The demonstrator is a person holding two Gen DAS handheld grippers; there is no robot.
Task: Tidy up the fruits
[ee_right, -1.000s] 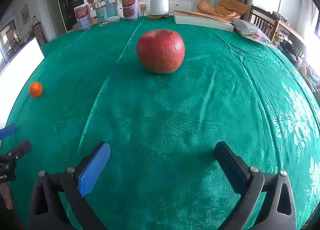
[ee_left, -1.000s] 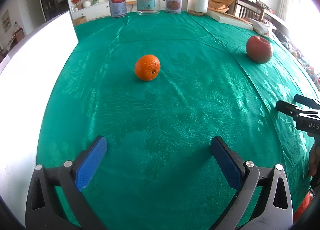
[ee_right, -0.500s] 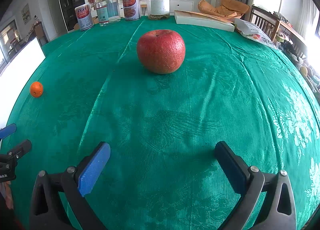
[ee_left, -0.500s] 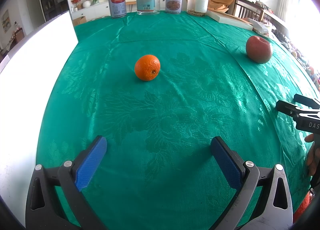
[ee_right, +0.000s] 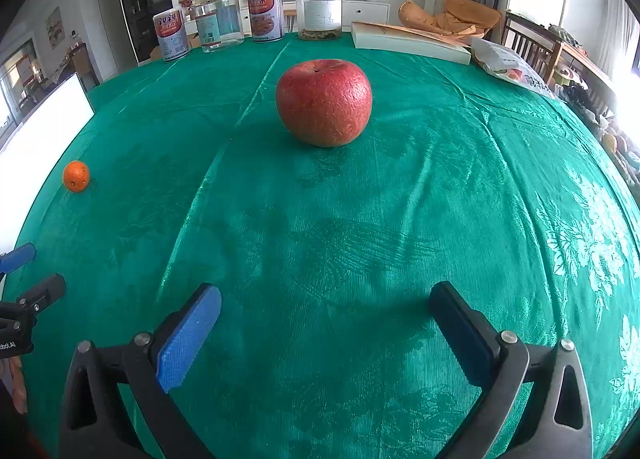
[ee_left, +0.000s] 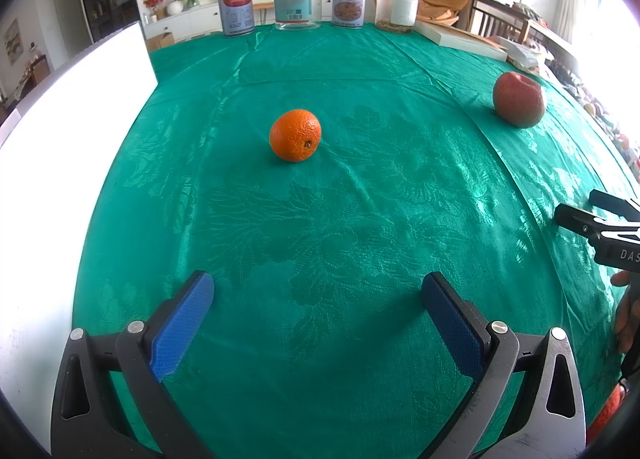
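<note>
Jaws of left gripper and right gripper stay wide; orange, apple unmoved.

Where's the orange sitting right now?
The orange lies on the green tablecloth straight ahead of the open left claw; in the right wrist view it is far left, near the white board.

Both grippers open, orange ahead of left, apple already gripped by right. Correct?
Not quite. The right gripper is open and empty: in the right wrist view the apple sits on the cloth well ahead of it, untouched. The rest holds: left gripper open, orange ahead of it.
</note>
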